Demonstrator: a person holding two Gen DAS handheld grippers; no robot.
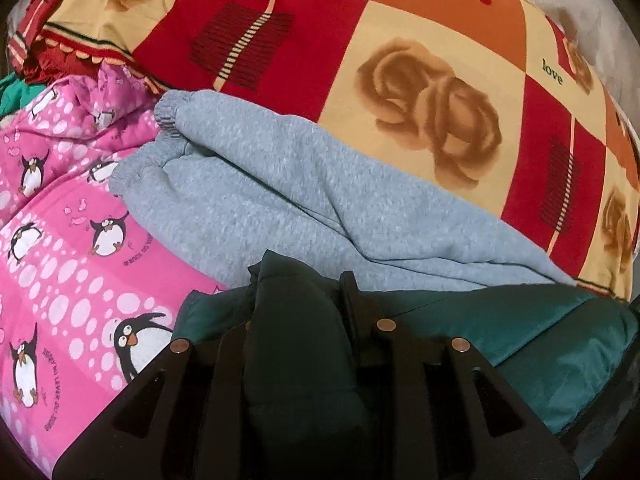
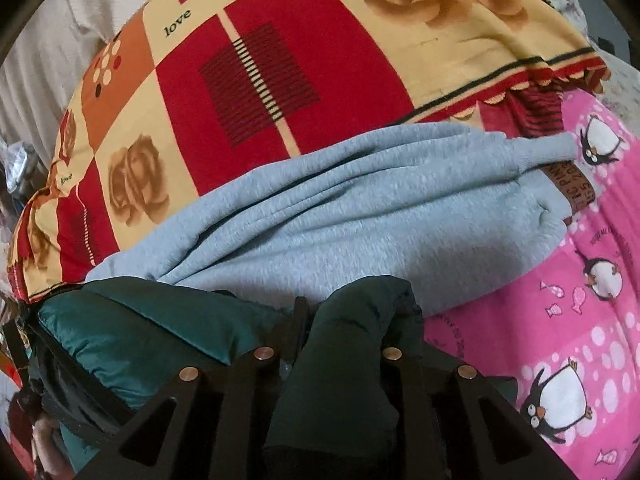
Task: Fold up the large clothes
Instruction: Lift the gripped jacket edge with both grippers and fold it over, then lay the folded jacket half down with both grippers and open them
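A dark green padded jacket (image 1: 540,344) lies at the near edge of the bed; it also shows in the right wrist view (image 2: 132,336). My left gripper (image 1: 300,300) is shut on a bunched fold of the jacket, which bulges up between the fingers. My right gripper (image 2: 352,320) is shut on another bunched fold of the same jacket. A grey sweatshirt (image 1: 280,200) lies folded just beyond the jacket, its cuffs to the left; in the right wrist view (image 2: 360,216) its cuff points right.
A pink penguin-print blanket (image 1: 72,264) lies left of the clothes, and on the right in the right wrist view (image 2: 560,320). A red, orange and cream rose-pattern quilt (image 1: 400,80) covers the bed behind, also in the right wrist view (image 2: 280,60). White fabric (image 2: 44,56) lies far left.
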